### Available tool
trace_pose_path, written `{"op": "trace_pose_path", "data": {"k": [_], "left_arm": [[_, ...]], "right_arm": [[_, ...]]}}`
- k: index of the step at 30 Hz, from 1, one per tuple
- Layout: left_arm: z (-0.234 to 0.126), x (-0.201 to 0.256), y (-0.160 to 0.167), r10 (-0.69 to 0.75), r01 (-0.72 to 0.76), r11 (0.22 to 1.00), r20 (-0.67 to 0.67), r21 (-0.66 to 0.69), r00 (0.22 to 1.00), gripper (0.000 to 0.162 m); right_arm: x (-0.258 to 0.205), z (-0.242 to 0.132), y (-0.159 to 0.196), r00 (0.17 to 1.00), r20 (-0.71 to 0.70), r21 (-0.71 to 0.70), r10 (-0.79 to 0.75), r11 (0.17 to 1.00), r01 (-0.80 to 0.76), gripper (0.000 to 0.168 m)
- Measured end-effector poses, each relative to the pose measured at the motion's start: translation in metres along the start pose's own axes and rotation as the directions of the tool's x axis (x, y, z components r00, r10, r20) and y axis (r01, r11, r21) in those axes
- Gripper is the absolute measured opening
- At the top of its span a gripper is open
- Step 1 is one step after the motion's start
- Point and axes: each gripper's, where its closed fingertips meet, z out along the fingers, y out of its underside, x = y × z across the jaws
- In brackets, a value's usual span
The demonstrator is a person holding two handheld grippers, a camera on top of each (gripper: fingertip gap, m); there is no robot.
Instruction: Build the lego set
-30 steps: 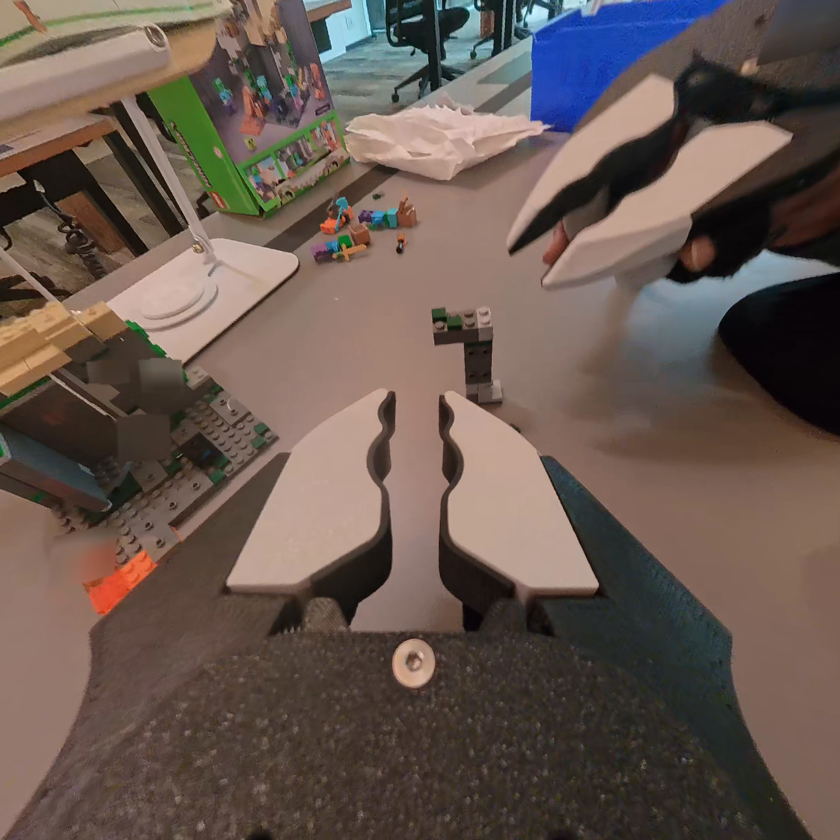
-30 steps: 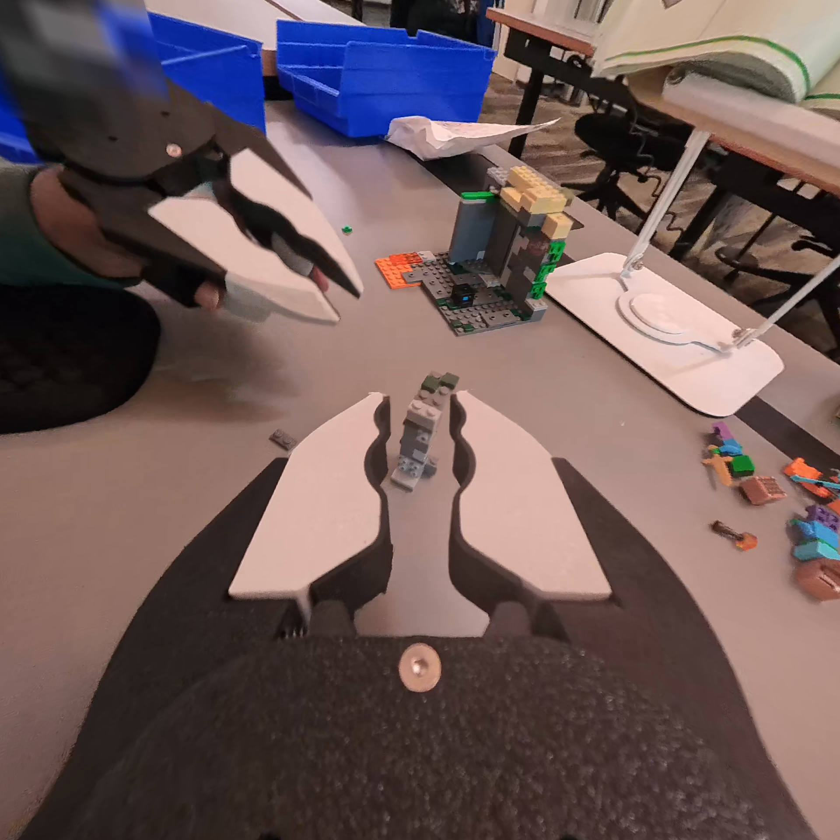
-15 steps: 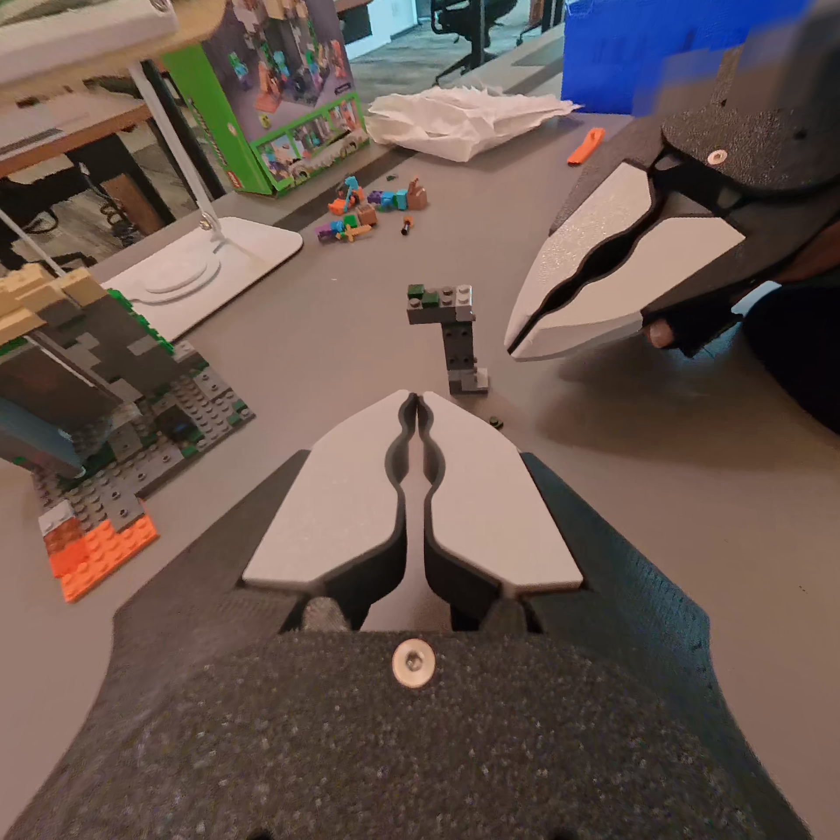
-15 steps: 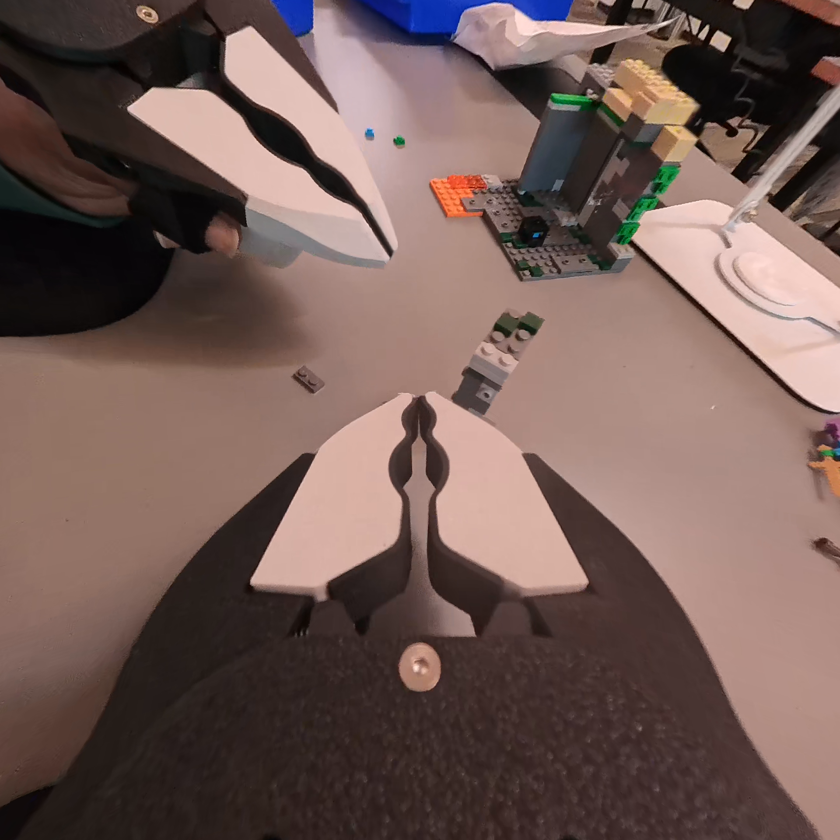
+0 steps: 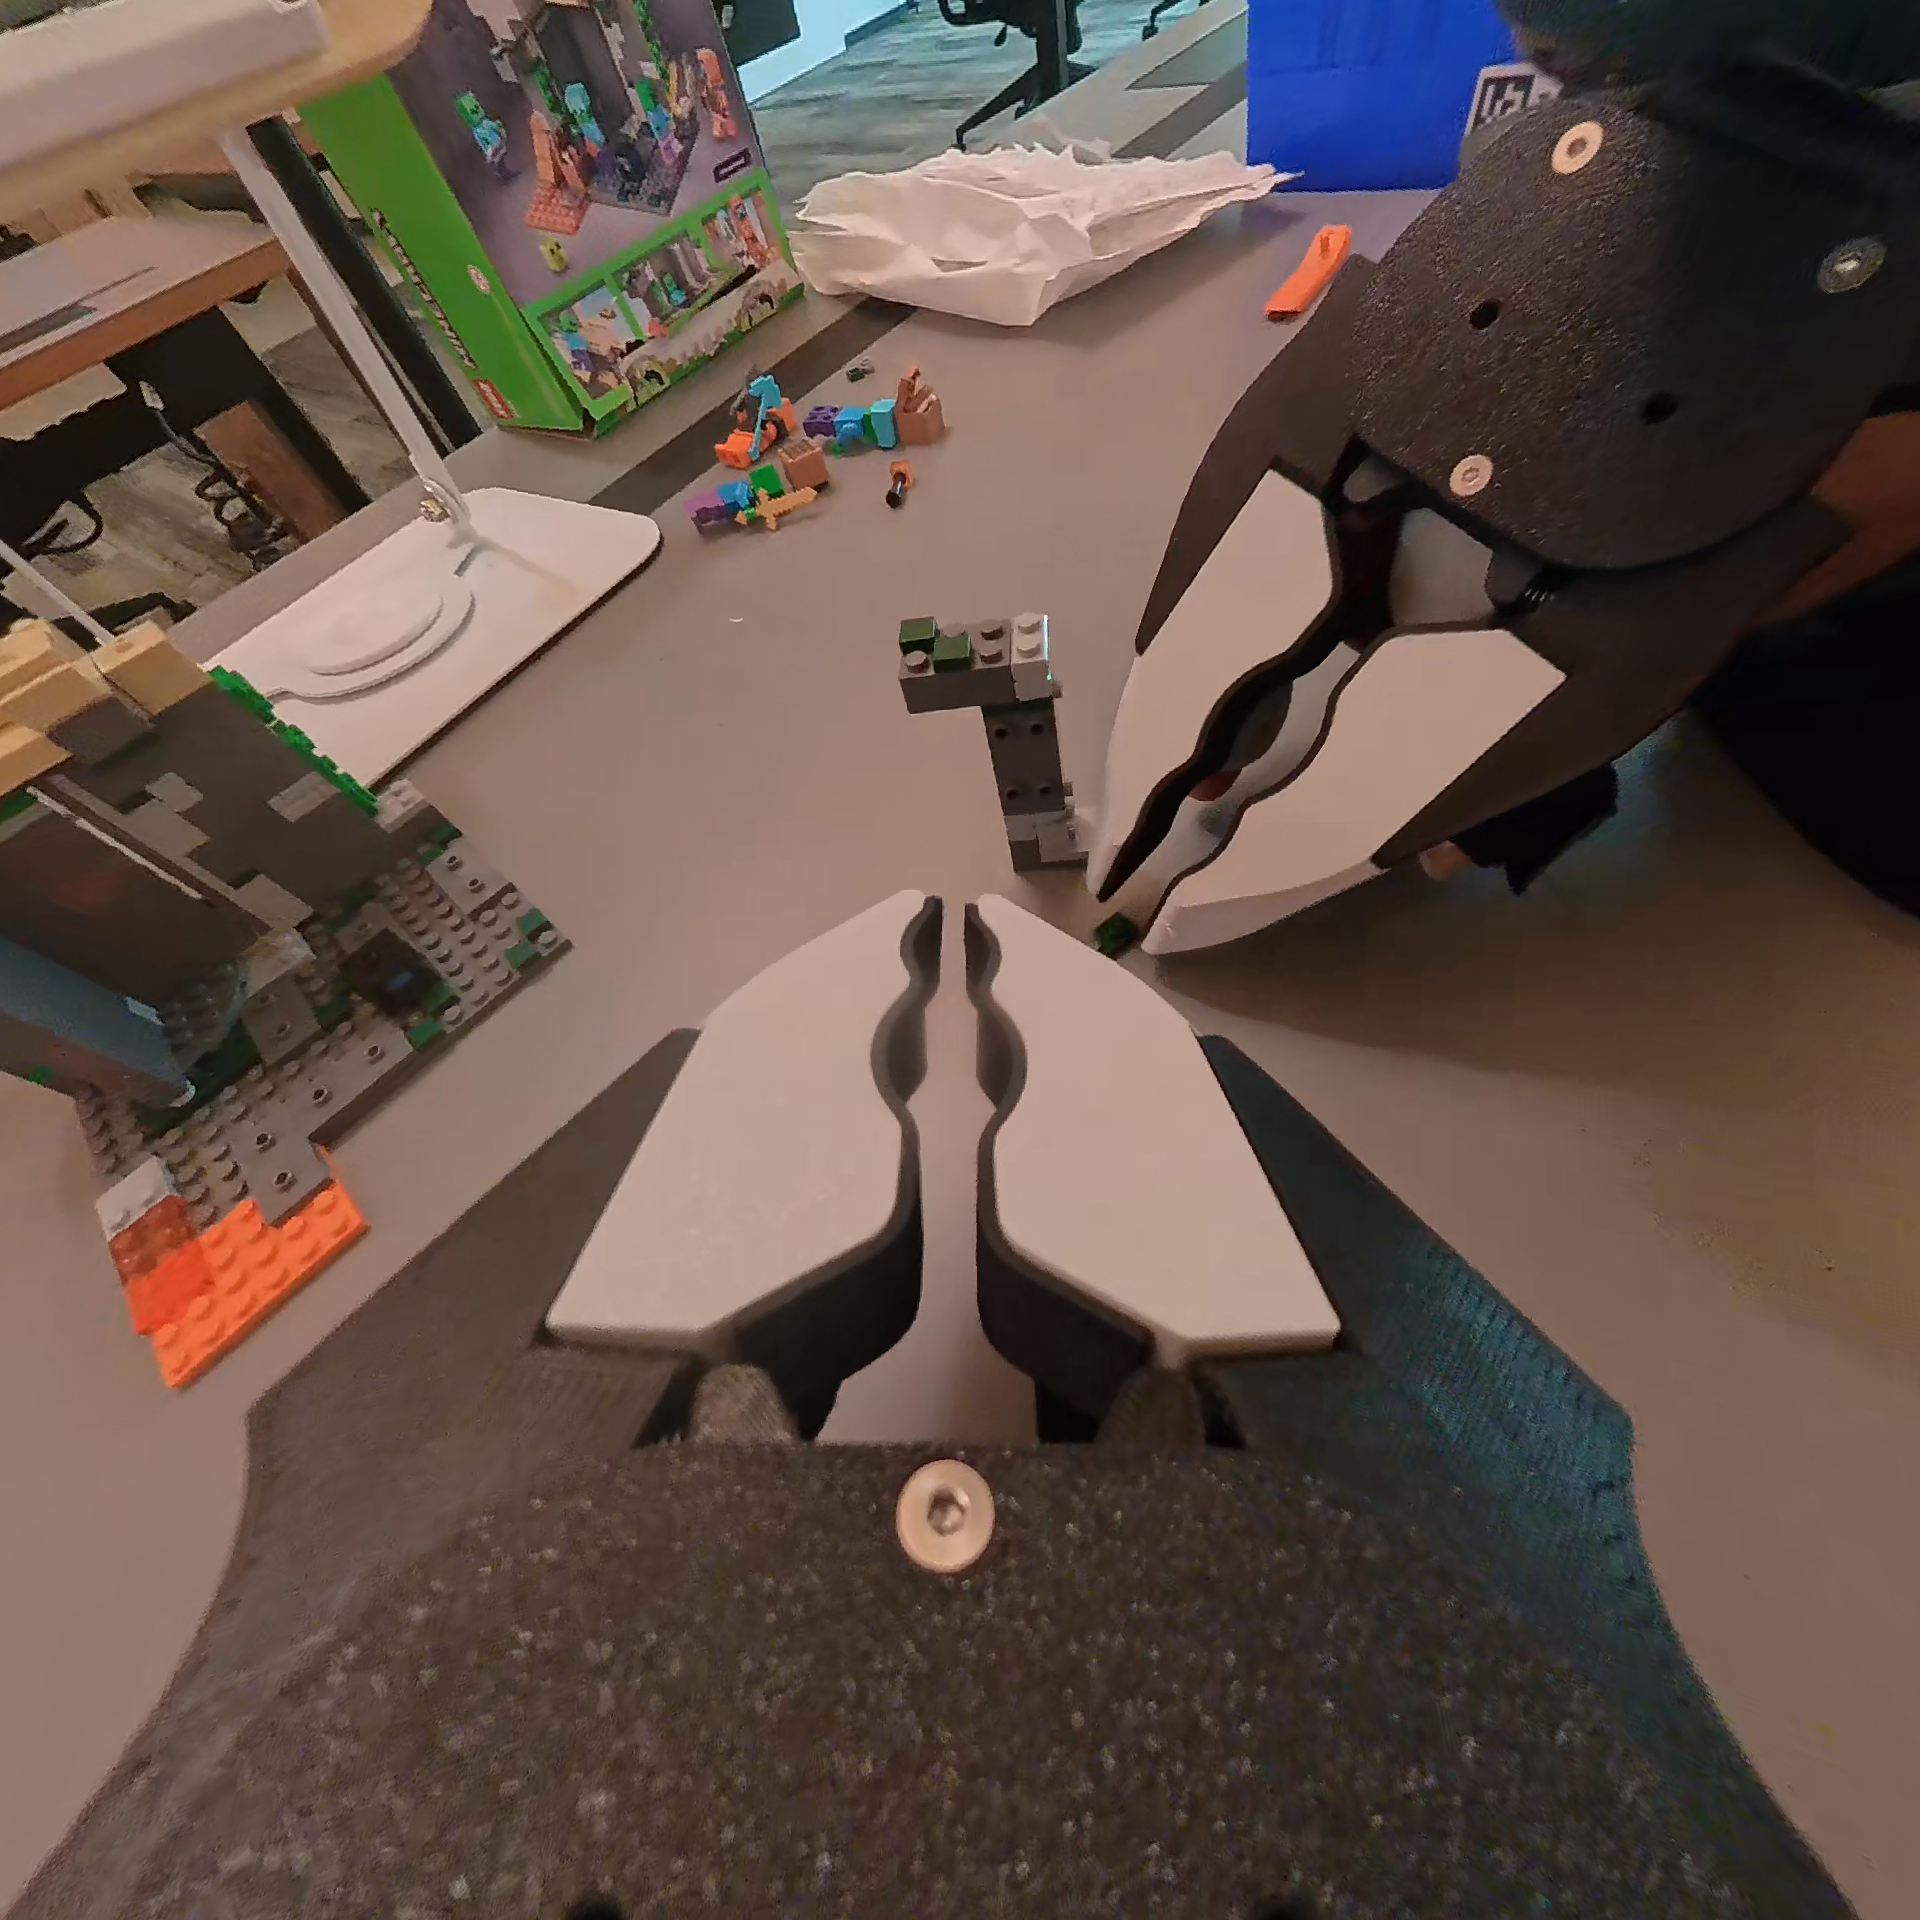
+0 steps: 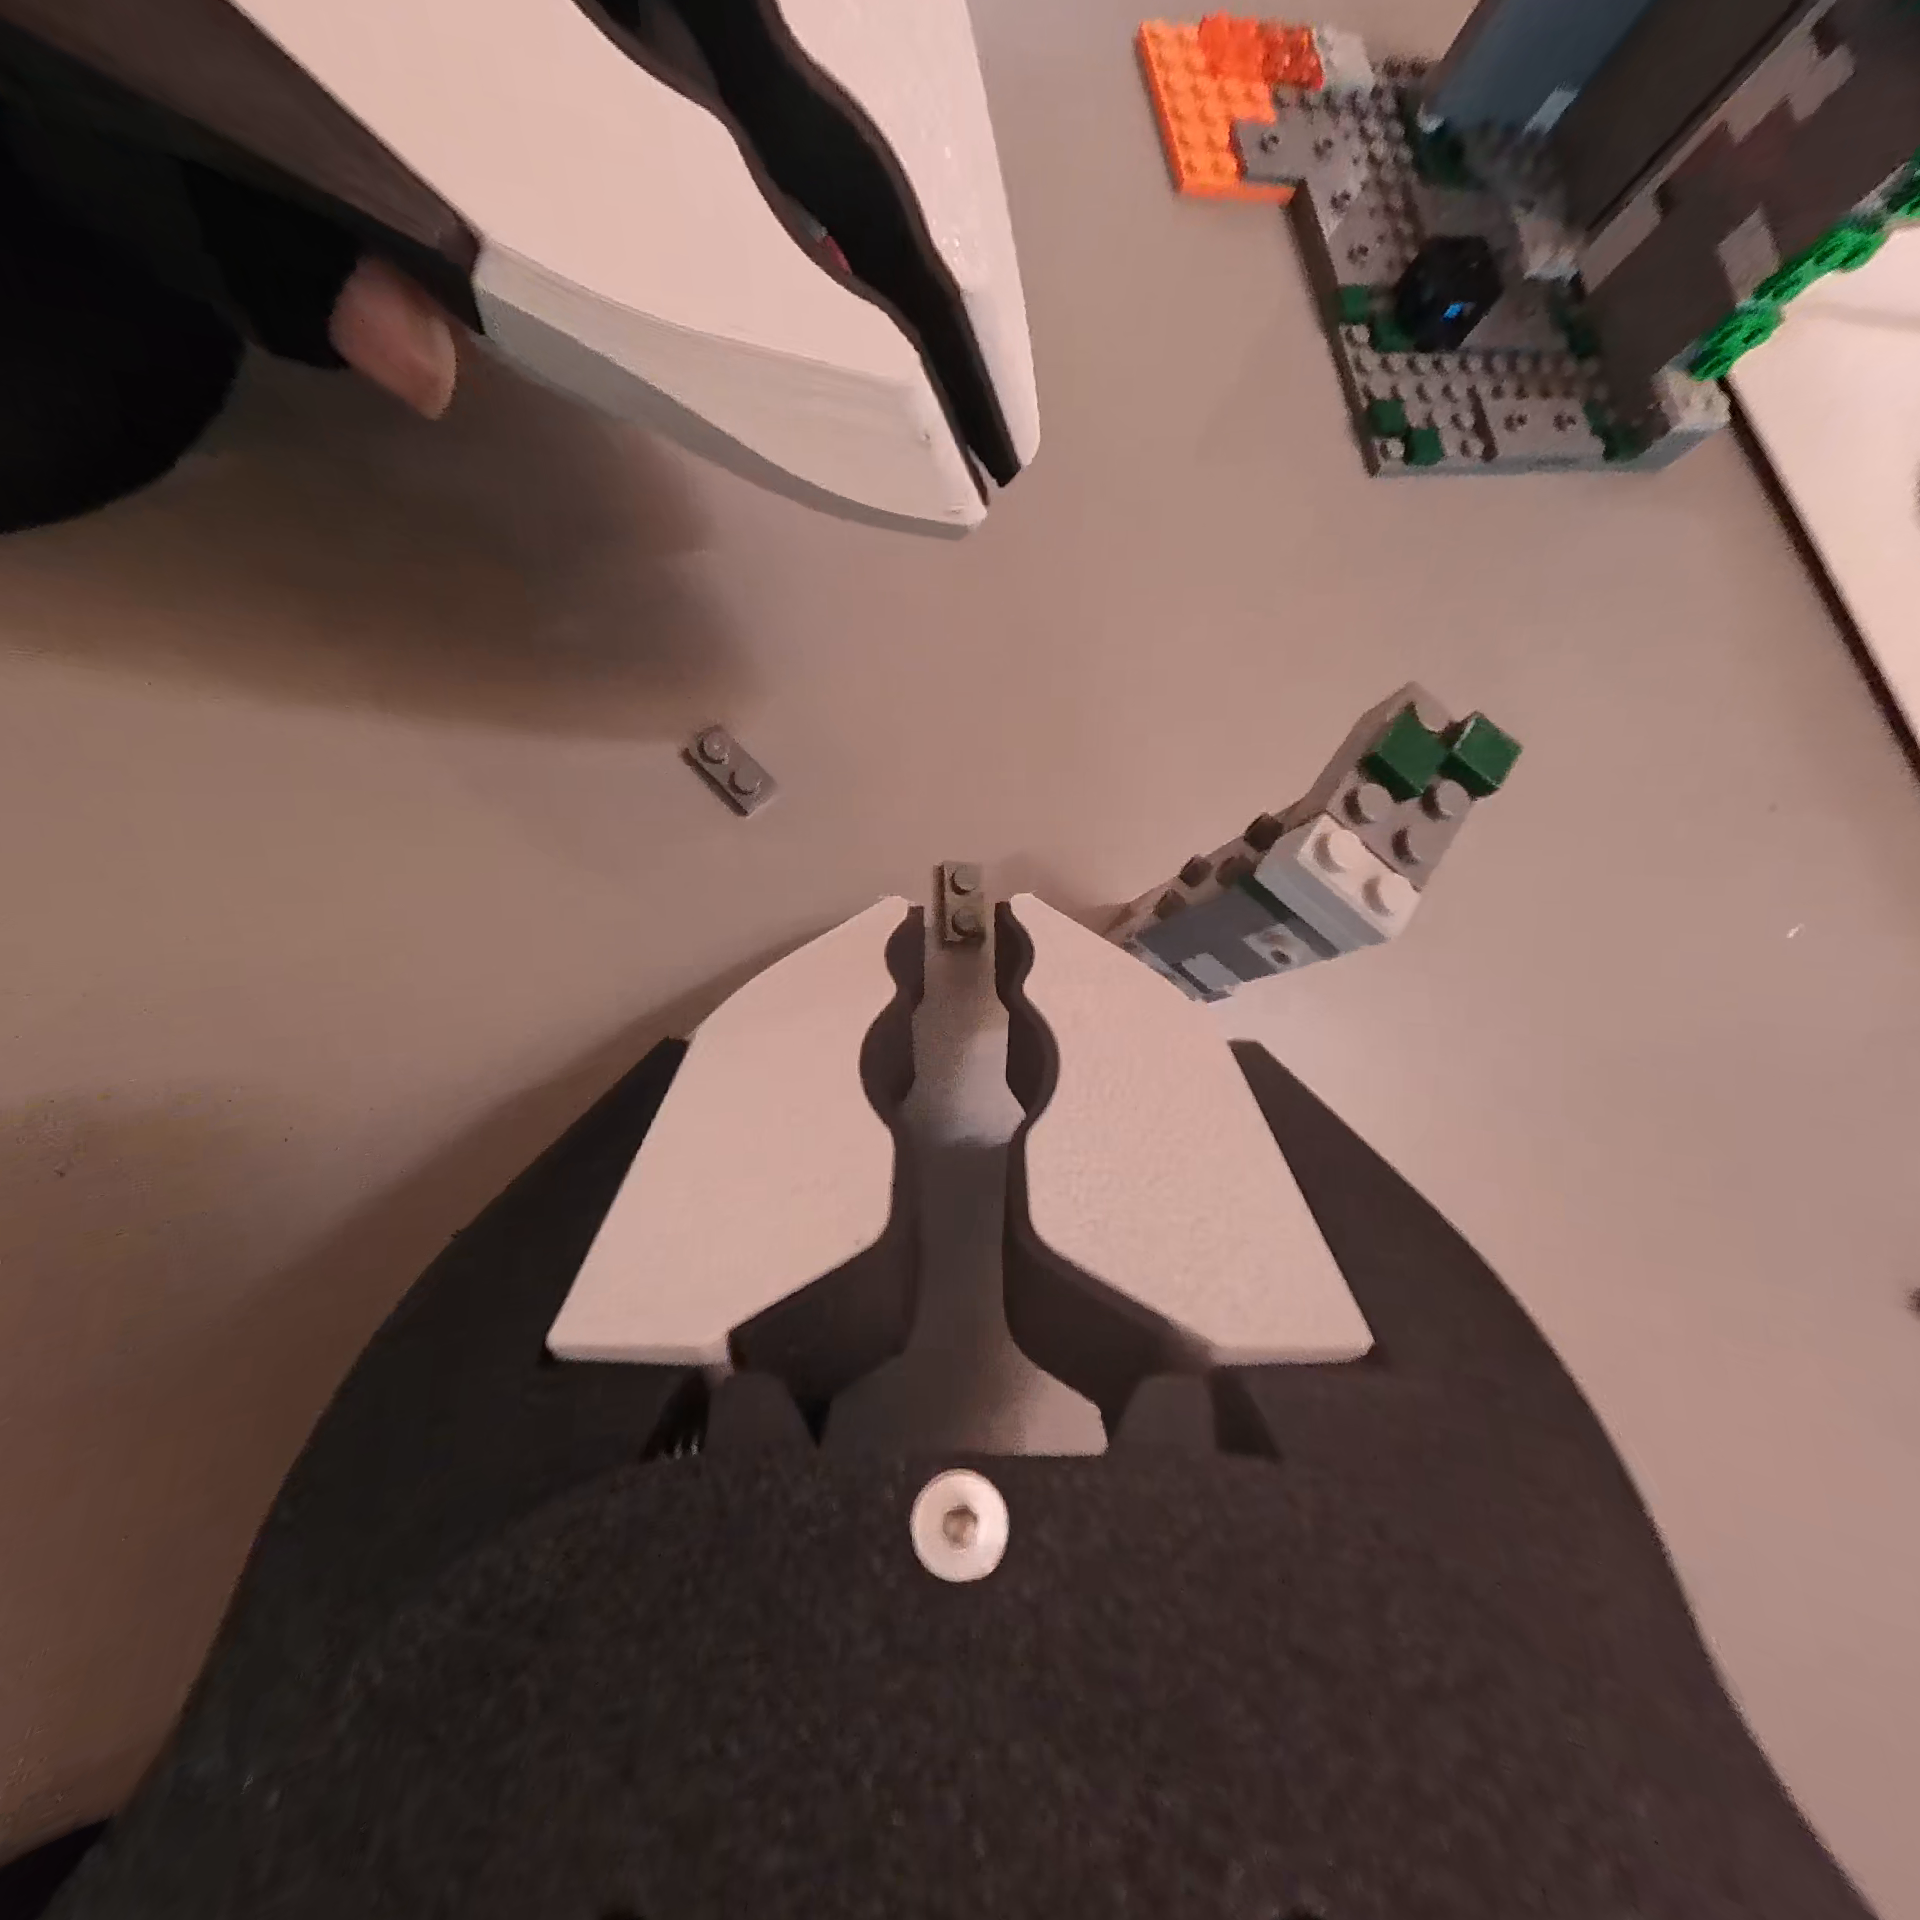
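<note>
A small grey tower [image 5: 987,727] topped with green bricks stands on the grey table; it also shows in the right wrist view [image 6: 1320,873]. My right gripper [image 6: 958,902] is tipped down at the table just left of the tower, its jaws narrowly open on either side of a small grey two-stud plate [image 6: 961,904]. In the left wrist view the right gripper [image 5: 1127,920] touches down beside the tower's foot. My left gripper [image 5: 954,914] is shut and empty, a short way in front of the tower; it also shows in the right wrist view [image 6: 987,488].
A second grey plate [image 6: 730,769] lies loose nearby. The large build on a grey and orange base [image 5: 208,883] stands at left. Farther back are a white lamp base [image 5: 436,623], loose coloured pieces [image 5: 821,447], the green set box [image 5: 582,208], crumpled paper [image 5: 1018,229] and an orange tool [image 5: 1311,272]. The left gripper's tips are roughly 7 cm from the right gripper's.
My right gripper has come down to the table beside the tower and its jaws have parted slightly around the small plate. My left gripper has closed and stayed near its place.
</note>
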Motion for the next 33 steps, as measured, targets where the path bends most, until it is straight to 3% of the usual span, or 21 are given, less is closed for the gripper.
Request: {"op": "trace_pose_path", "data": {"k": [11,18,26,33], "left_arm": [[-0.004,-0.003,0.002,-0.029,0.029,1.0,-0.041,0.007,0.999,0.005],[-0.007,-0.005,0.002,-0.039,0.04,0.999,-0.043,0.013,0.998,0.005],[-0.005,-0.005,0.004,-0.03,0.03,1.0,-0.039,0.002,0.999,0.006],[-0.005,-0.004,0.003,-0.024,0.024,1.0,-0.038,0.003,0.999,0.006]], "right_arm": [[-0.001,0.009,0.002,0.99,0.095,-0.132,0.1,0.987,-0.087,0.008],[-0.004,0.007,0.003,0.99,0.109,-0.137,0.086,0.988,-0.071,0.007],[-0.003,-0.03,-0.015,0.982,0.105,-0.01,0.156,0.988,-0.156,0.007],[0.028,-0.071,-0.032,0.955,0.002,0.077,0.296,0.952,-0.295,0.007]]}}
